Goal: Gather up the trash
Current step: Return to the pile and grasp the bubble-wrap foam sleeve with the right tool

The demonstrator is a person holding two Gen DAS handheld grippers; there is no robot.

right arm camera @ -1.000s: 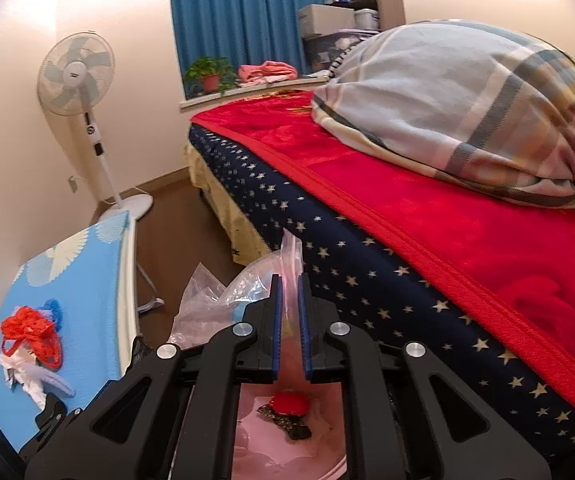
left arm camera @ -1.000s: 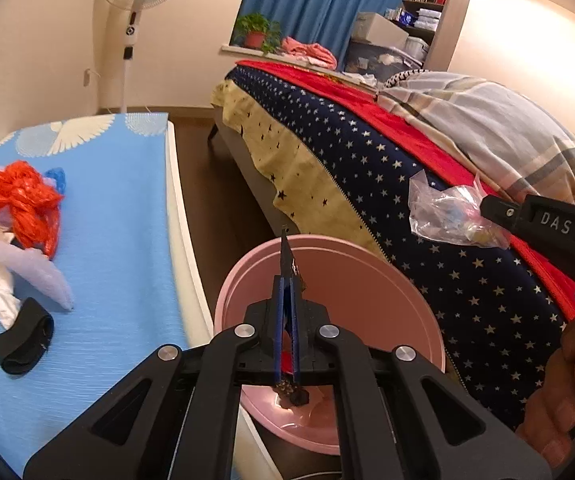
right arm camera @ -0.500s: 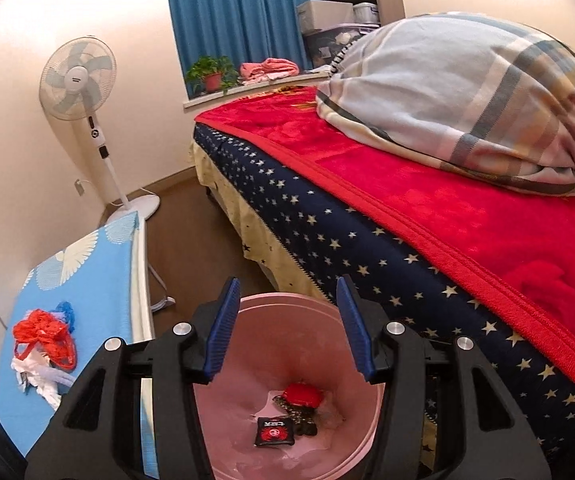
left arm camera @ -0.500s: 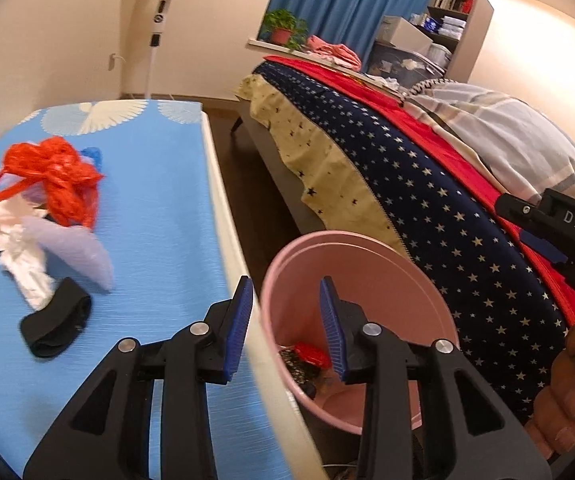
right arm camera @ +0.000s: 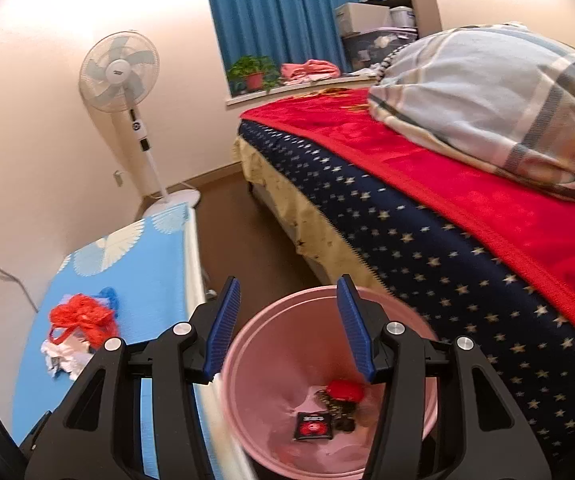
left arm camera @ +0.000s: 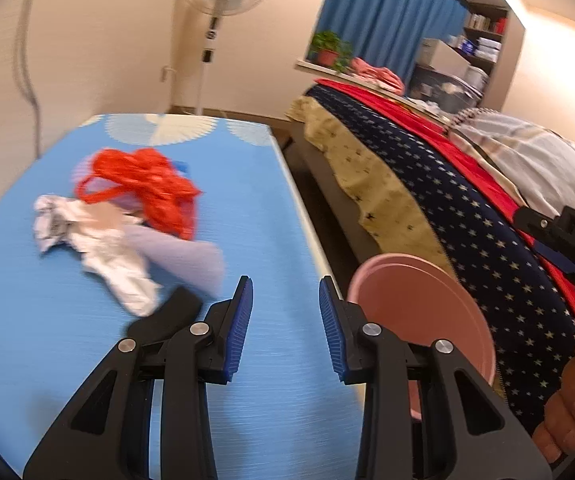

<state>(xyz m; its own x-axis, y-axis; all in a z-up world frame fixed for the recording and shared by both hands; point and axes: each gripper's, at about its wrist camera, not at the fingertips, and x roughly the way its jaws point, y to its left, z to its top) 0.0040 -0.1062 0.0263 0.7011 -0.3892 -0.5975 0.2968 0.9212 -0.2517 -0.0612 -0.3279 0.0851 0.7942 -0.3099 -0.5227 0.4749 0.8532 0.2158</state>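
Left gripper [left arm camera: 285, 320] over blue table [left arm camera: 47, 340], lower centre, fingers spread wide, empty; aimed toward trash pile [left arm camera: 127, 216] at left, probably for next pick. Right gripper [right arm camera: 287, 328] above pink bin [right arm camera: 271, 432], fingers wide apart, holding nothing; wrappers [right arm camera: 327, 408] inside bin

Each black hand-held gripper [left arm camera: 285, 316] [right arm camera: 287, 324] has blue ribbed pads [left arm camera: 243, 316], silver screws, white "DAS" lettering

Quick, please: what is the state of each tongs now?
Left tongs: open, holding nothing.
Right tongs: open, holding nothing, above the pink bin.
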